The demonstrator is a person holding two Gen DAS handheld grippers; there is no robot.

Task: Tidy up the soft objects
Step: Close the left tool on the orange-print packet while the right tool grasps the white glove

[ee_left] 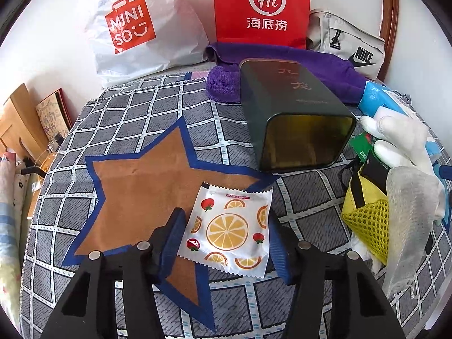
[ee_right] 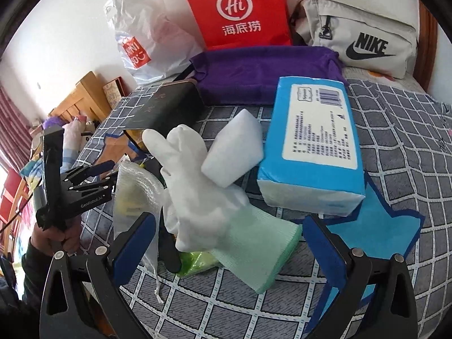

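Left wrist view: looking steeply down along fingers, close over checked bedspread (ee_left: 135, 104), facing wall. Right wrist view: tilting down likewise, sitting close, further right. Sharing: red bag (ee_left: 261, 8) (ee_right: 238, 11), purple towel (ee_left: 282, 65) (ee_right: 262, 73), dark tin (ee_left: 293, 118) (ee_right: 163, 107), white glove (ee_left: 401, 138) (ee_right: 197, 186).

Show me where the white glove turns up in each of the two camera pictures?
Left wrist view: white glove at the right edge, beside the dark tin's open mouth.
Right wrist view: white glove in the centre, its green cuff toward the camera, between the tool's fingers.
Shared landmark: red paper bag standing at the back.
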